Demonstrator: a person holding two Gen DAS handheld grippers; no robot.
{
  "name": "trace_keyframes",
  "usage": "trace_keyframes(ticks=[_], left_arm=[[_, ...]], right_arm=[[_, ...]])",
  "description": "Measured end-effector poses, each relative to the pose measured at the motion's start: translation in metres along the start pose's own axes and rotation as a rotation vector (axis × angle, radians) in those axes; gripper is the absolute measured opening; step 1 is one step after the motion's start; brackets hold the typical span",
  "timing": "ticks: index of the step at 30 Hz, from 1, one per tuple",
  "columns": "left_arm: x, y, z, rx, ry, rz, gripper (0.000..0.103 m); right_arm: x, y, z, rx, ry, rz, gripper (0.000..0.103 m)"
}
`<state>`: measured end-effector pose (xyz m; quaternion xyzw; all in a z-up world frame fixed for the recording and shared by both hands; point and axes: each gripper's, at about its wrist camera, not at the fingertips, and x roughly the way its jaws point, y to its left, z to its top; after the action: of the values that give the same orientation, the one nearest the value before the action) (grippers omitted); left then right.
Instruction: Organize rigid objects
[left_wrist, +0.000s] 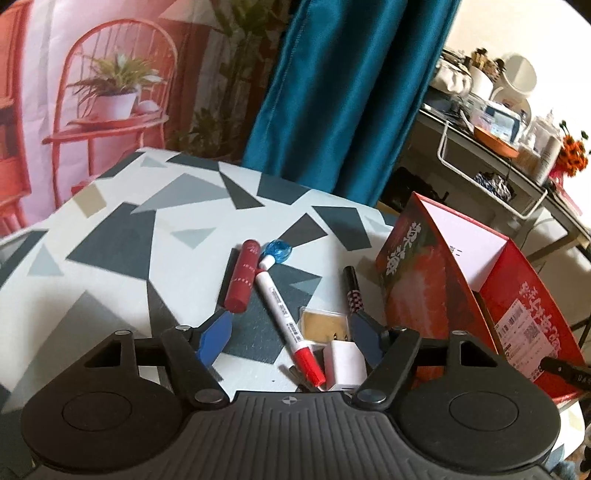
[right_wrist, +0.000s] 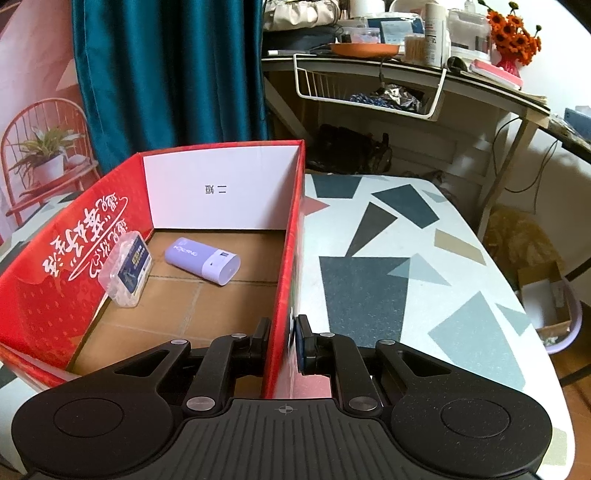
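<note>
In the left wrist view my left gripper (left_wrist: 291, 319) hangs open low over the patterned table (left_wrist: 122, 236). A white marker with a red cap (left_wrist: 282, 310), a white charger plug (left_wrist: 345, 363) and a flat gold case (left_wrist: 323, 325) lie between its blue pads, none of them pressed. A red tube (left_wrist: 243, 280), a blue gem-shaped piece (left_wrist: 279, 252) and a black checkered pen (left_wrist: 352, 291) lie just beyond. My right gripper (right_wrist: 284, 338) is shut on the right wall of the red cardboard box (right_wrist: 286, 258). A lavender power bank (right_wrist: 201, 260) and a clear plastic case (right_wrist: 125, 273) lie inside.
The red box (left_wrist: 443, 280) stands right of the loose items in the left wrist view. A teal curtain (right_wrist: 166, 74) hangs behind the table. A cluttered shelf with a white wire basket (right_wrist: 369, 92) stands at the back right. The table edge (right_wrist: 517, 295) curves off to the right.
</note>
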<state>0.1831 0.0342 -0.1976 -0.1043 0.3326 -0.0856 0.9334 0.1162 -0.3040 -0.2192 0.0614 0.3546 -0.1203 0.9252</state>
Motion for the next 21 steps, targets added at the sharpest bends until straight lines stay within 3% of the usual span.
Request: trace_keyframes(ticks=[9, 21], left_arm=[[0.02, -0.002, -0.012, -0.04, 0.04, -0.03, 0.053], [0.056, -0.021, -0.017, 0.012, 0.135, -0.063, 0.049]], right_arm=[[-0.003, 0.006, -0.002, -0.012, -0.001, -0.02, 0.012], [0.0, -0.007, -0.004, -0.014, -0.03, 0.053, 0.016]])
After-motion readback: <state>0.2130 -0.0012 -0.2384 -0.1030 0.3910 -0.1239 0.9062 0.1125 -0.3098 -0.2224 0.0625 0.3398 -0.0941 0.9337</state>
